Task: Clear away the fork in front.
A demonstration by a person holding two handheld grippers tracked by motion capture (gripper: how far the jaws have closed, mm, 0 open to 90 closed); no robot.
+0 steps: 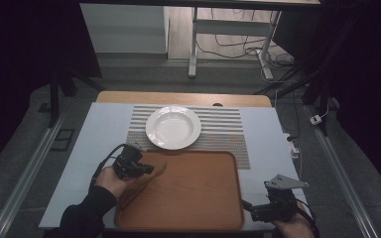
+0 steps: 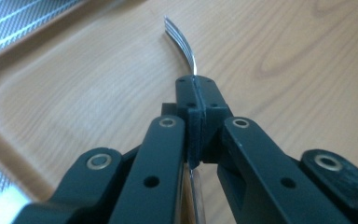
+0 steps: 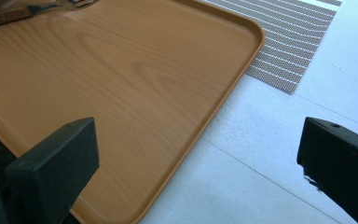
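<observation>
Clamping a fork (image 2: 182,39), the left tongs (image 2: 196,88) are fully closed over the tray (image 2: 284,56).

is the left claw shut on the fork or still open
Shut on the fork. In the left gripper view the left claw has its pads pressed together on the handle, tines sticking out over the wooden tray.

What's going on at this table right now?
A person is working with a gripper in each hand. The left gripper has its jaws shut on a fork, holding it over the left side of the wooden tray. The right gripper sits open at the tray's right edge, holding nothing. A white plate rests on the striped mat beyond the tray.
</observation>
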